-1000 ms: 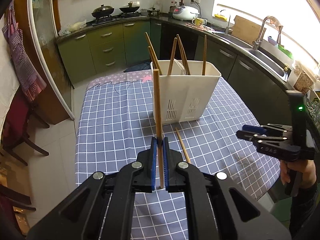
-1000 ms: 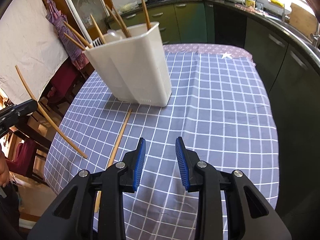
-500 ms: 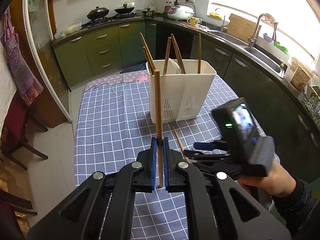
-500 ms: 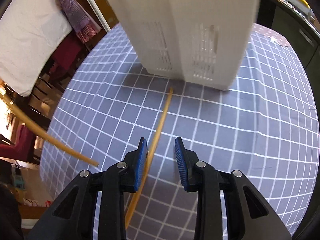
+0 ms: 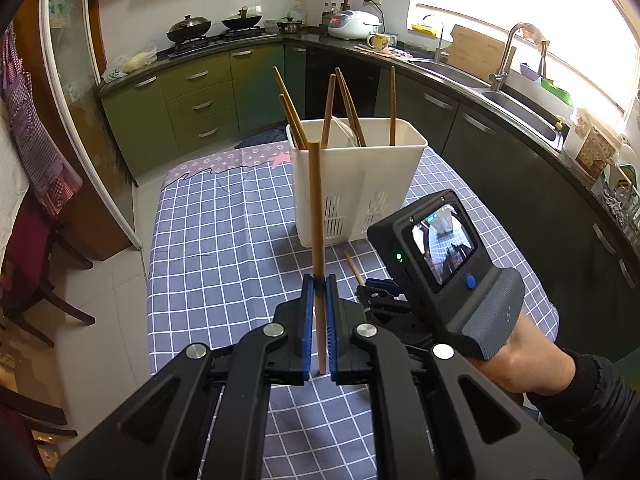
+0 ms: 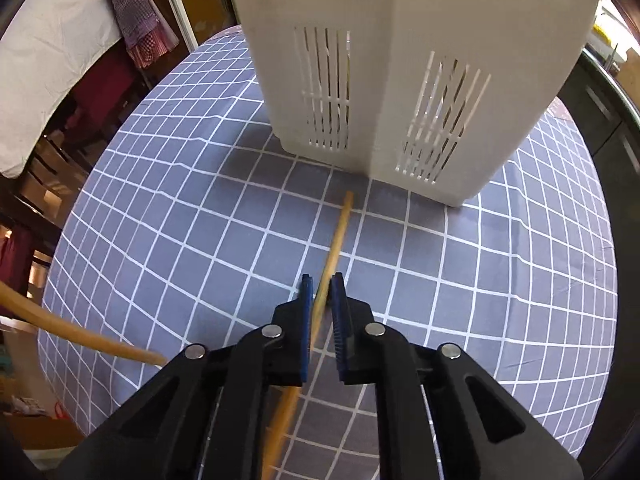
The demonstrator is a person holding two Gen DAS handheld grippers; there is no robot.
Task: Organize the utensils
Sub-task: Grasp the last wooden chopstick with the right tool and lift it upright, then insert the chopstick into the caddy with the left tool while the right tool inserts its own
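My right hand-held gripper [image 6: 320, 294] has just clamped the chopstick [image 6: 338, 232] lying on the bench [image 6: 500, 264]; the left hand-held gripper [image 5: 319, 292] grips another chopstick [image 5: 315, 208]. I should lift straight, clear of the holder [image 6: 400, 80].

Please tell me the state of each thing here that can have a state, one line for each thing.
Left gripper: shut on a chopstick, held upright above the table.
Right gripper: jaws just closed, shut on the chopstick on the table.
Holder: upright on the table, five chopsticks standing in it.
Pots on the stove: lids on.
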